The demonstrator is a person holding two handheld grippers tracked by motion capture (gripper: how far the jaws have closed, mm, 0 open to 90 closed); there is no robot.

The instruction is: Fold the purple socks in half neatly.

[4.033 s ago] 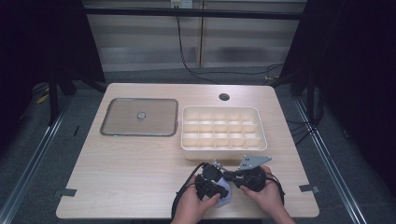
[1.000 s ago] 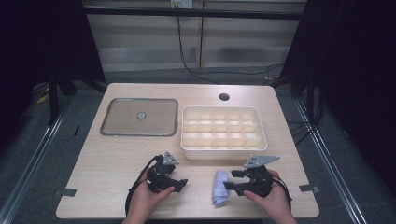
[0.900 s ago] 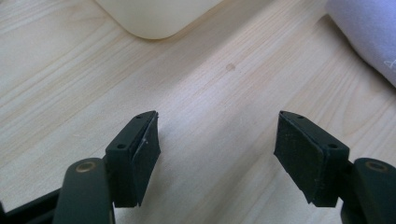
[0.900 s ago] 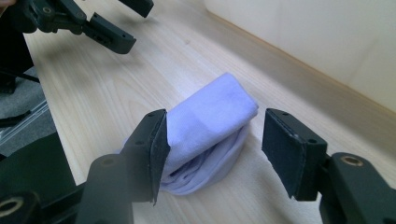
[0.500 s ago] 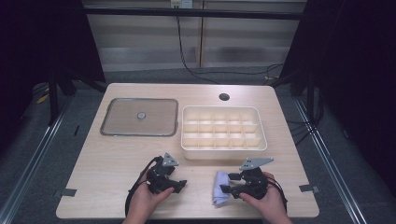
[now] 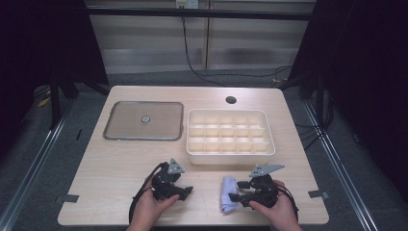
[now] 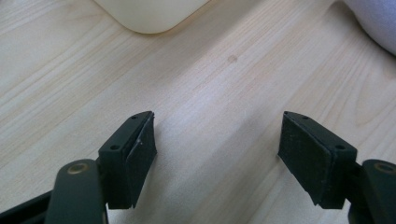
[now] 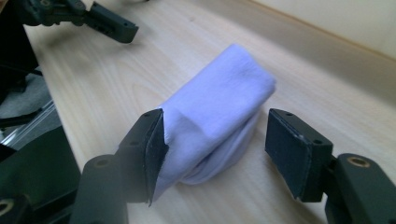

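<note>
A folded pale lavender cloth (image 6: pixel 227 195) lies near the table's front edge. My right gripper (image 6: pixel 236 191) points left at it and stands open around it. In the right gripper view the cloth (image 8: pixel 224 93) sits between the jaws of the right gripper (image 8: pixel 215 130): the left pad (image 8: pixel 156 144) touches it and the right pad (image 8: pixel 285 149) stands clear. My left gripper (image 6: pixel 185 191) rests to the cloth's left. The left gripper (image 7: pixel 217 135) is open over bare wood, and its jaws have just opened a little further with nothing between them.
A cream tray with several compartments (image 6: pixel 231 155) stands behind the grippers, and its corner (image 7: pixel 149 14) is close ahead of the left gripper. A flat framed lid with a small knob (image 6: pixel 143 120) lies at the back left. A round hole (image 6: pixel 231 100) marks the far edge.
Four seconds ago both grippers were together at the cloth. The left gripper has since drawn away to the left. In the last second the right gripper edged left around the cloth.
</note>
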